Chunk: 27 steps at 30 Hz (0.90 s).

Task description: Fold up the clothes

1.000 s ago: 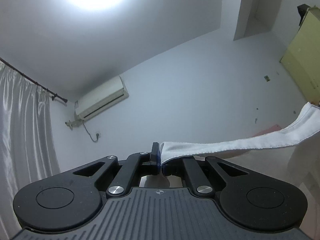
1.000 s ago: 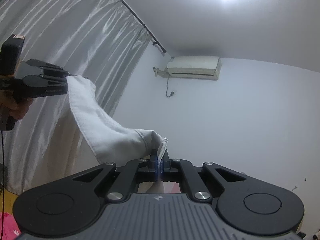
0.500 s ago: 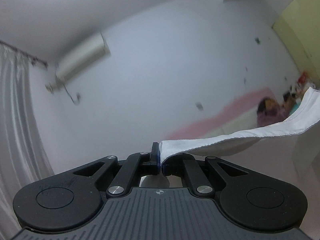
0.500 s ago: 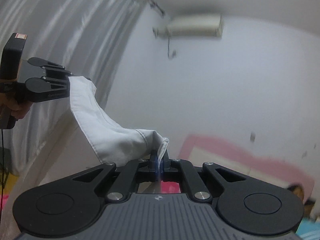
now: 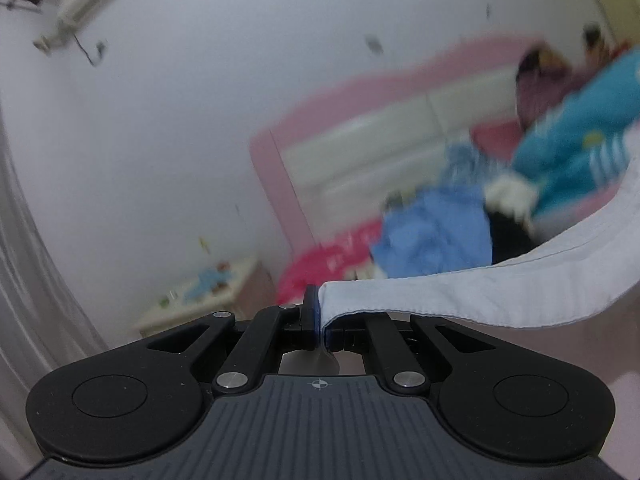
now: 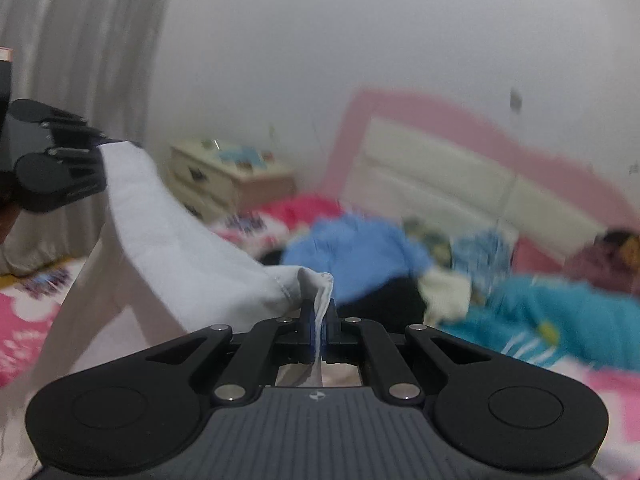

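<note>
1. The white cotton garment with a stitched hem [image 5: 460,296] hangs in the air, stretched between the two grippers; its long axis runs from one set of jaws to the other.
2. The left gripper [image 5: 318,320] is clenched on one end of the hem, and the cloth leads off to the right of its jaws.
3. The right gripper [image 6: 318,328] is clamped on a bunched corner [image 6: 322,284], and the cloth rises to the left, toward the other gripper [image 6: 60,172].
4. Neither hand is nearer: each holds an end, so laying the cloth flat likely calls for both to go down together.
5. Beyond lies a bed with a pink headboard [image 6: 440,120], strewn with blue clothes [image 6: 352,252].
6. A cream bedside cabinet [image 6: 228,176] stands at far left, beside a pale curtain [image 6: 80,40].
</note>
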Each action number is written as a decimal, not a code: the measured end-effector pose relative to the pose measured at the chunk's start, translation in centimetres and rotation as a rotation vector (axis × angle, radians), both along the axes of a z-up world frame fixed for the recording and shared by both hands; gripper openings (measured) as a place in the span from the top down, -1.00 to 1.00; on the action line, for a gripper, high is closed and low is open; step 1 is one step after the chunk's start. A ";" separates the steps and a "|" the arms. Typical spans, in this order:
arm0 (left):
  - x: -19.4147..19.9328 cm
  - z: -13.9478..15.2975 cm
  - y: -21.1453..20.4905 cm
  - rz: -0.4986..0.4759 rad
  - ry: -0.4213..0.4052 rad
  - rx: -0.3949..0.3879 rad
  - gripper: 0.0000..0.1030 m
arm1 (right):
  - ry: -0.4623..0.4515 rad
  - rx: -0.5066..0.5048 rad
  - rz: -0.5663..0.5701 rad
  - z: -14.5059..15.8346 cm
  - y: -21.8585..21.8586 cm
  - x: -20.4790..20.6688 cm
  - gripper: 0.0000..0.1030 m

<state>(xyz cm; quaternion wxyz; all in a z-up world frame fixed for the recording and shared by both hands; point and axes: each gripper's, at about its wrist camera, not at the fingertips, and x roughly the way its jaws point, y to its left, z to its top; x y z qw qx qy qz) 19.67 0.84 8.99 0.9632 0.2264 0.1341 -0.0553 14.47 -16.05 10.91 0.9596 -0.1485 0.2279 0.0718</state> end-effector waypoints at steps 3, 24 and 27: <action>3.9 -5.2 -1.0 0.021 0.102 0.022 0.95 | 0.073 0.006 -0.053 -6.4 -1.6 2.6 0.94; 14.9 -15.1 8.2 0.344 0.668 -0.818 0.21 | 0.233 0.598 -0.504 -19.1 -13.5 7.8 -0.04; 14.3 -13.8 9.2 0.353 0.605 -0.824 0.17 | 0.279 0.621 -0.524 -19.7 -13.6 9.2 -0.23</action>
